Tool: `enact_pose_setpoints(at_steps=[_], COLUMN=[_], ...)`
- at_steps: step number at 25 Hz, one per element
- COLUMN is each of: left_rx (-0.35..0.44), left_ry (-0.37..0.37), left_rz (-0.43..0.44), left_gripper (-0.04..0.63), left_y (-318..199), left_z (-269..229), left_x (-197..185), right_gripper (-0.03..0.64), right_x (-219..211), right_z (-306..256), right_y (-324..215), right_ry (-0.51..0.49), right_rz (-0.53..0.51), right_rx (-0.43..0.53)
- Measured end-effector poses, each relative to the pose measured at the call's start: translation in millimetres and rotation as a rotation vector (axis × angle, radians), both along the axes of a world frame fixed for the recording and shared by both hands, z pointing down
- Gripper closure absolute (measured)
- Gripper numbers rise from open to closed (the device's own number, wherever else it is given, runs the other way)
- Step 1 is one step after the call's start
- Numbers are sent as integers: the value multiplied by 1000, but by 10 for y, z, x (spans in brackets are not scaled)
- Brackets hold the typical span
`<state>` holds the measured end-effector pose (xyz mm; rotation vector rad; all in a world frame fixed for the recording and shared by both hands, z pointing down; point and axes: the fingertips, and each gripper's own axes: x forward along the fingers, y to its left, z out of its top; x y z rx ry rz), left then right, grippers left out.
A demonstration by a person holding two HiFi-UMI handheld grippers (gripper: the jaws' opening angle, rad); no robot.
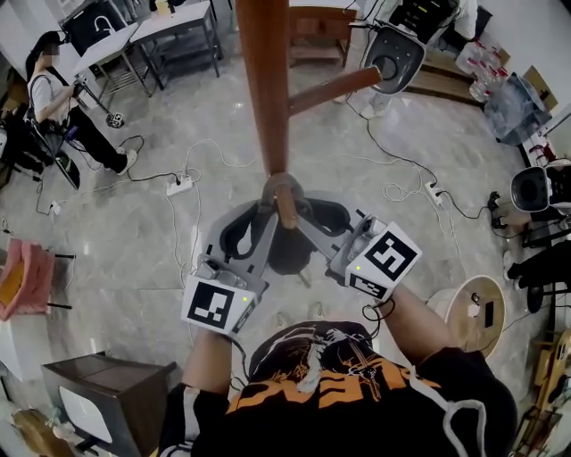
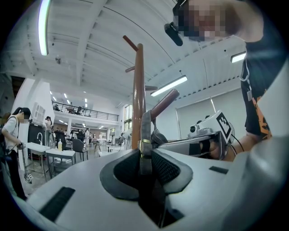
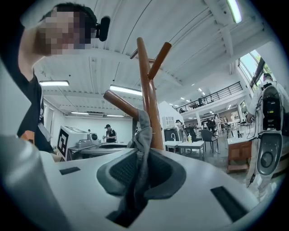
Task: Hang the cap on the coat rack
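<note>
Two grippers, both clenched on the cap (image 1: 287,252). Nearest is the wearer's dark shirt (image 1: 357,393): orange print, not legible. The marker cubes (image 1: 219,305) show black-and-white square codes, no letters. The left gripper (image 2: 145,155) has its jaws pinched on the cap's grey strap (image 2: 145,128), just below a brass buckle (image 2: 144,144). The right gripper (image 3: 140,167) has its jaws pinched on bunched grey cap fabric. No logo on the cap can be read. The cap hangs dark between the two grippers, and its strap loop lies tight against the pole of the brown coat rack (image 1: 263,89), seemingly ringed over a short peg (image 1: 285,212). A longer peg (image 1: 335,87) angles off higher up. Below is the marbled floor (image 1: 161,250), with a white power strip (image 1: 178,186) and cables. At the floor's far left edge stands a person (image 1: 53,89). Grey tables (image 1: 169,27) sit along the far edge.
</note>
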<state>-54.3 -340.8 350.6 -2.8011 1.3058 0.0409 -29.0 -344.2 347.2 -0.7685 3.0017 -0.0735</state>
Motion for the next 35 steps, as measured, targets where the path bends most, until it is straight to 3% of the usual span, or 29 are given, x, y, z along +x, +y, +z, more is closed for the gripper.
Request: enact_pose_setpoints(at_steps=[7,14,20,24,26,32,35], left_rx=[34,87,83,64,52,17,5], left_ry=[27,6,30,-31,-21,-24,-18], left_rz=[-3,-33,-41,-64,-80,-109,-118], left_gripper=[499,494,488,460,441,443,452], left_y=[-93,-58,47,93,92,120,158], left_z=[45,96,65,186,202,252,257], left_x=[-55,-88,-94,-188,-232,-355,-415], right_gripper=[551,546,512,472,462,386,382], right_x=[-31,-45,-18,18,28,101,126], right_z=[52,86,130,137,142,162,150], right_y=[-100,-79,-13,30,35,-10,13], right_ry=[6,11,30,56,68,58,62], right_rz=[28,40,74,112,124,173,179], right_rx=[18,38,80,105,116,93,90])
